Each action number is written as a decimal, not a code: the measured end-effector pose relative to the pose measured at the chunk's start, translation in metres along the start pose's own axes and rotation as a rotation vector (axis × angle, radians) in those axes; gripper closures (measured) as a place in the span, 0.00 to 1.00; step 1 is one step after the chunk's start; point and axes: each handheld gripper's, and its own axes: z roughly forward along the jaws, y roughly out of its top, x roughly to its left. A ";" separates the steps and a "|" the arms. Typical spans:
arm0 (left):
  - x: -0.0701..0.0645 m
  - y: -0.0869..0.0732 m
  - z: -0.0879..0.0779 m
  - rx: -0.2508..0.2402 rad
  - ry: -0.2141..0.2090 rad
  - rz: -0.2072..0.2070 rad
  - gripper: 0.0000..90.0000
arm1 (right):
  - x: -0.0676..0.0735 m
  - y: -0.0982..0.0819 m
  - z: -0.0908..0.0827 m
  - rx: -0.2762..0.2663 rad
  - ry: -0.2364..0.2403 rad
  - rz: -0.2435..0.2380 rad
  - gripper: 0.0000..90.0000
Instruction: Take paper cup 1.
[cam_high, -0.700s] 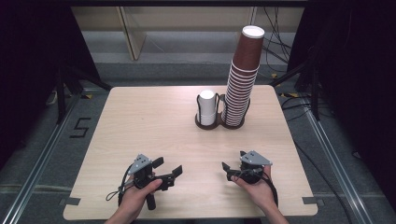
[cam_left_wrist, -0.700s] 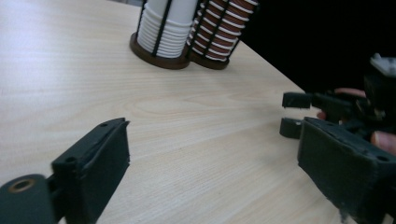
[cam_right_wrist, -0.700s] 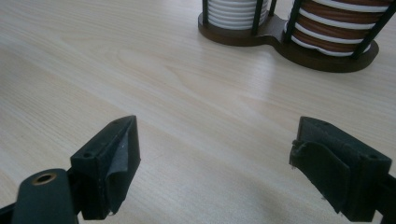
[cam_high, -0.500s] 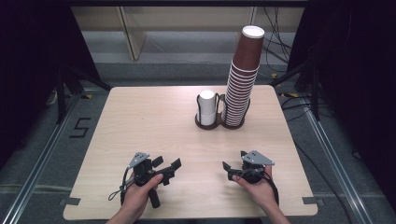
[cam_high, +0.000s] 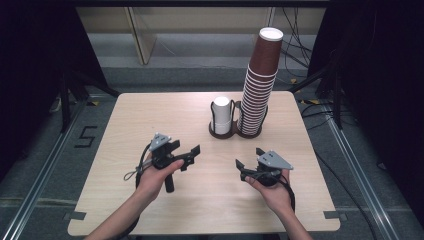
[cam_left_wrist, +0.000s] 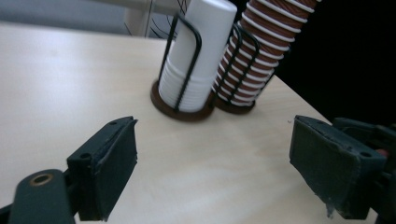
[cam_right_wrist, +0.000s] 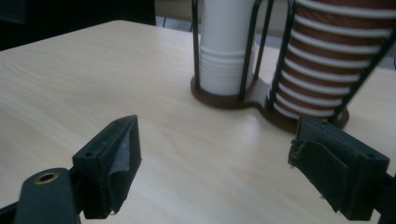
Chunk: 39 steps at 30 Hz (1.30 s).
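A short stack of white paper cups (cam_high: 222, 115) and a tall stack of brown paper cups (cam_high: 260, 85) stand side by side in a dark wire holder (cam_high: 235, 133) at the table's far middle. My left gripper (cam_high: 192, 156) hovers over the near left of the table, open, with its empty jaws aimed toward the holder. My right gripper (cam_high: 248, 159) is open and empty at the near right. In the left gripper view the white cups (cam_left_wrist: 196, 56) and brown cups (cam_left_wrist: 261, 51) lie ahead of the gripper (cam_left_wrist: 215, 163). The right gripper (cam_right_wrist: 215, 163) faces the white cups (cam_right_wrist: 226, 46) and brown cups (cam_right_wrist: 327, 60).
The light wooden table (cam_high: 150, 115) has bare surface to the left of the holder and between the two grippers. Dark floor, cables and stands surround the table. The brown stack rises well above the holder's wire loops.
My left gripper has moved forward, away from the near edge and toward the cup holder. The right gripper has shifted forward only slightly. Both stay open and empty.
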 end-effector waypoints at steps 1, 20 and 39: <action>0.000 0.014 0.012 -0.024 0.007 0.054 0.17 | 0.000 0.011 0.013 -0.027 0.003 -0.009 0.19; -0.015 0.077 0.130 0.010 0.022 0.306 0.24 | -0.010 0.036 0.123 0.005 -0.009 0.030 0.28; -0.016 0.074 0.158 0.022 0.032 0.367 0.27 | -0.016 0.029 0.156 0.048 -0.065 0.039 0.29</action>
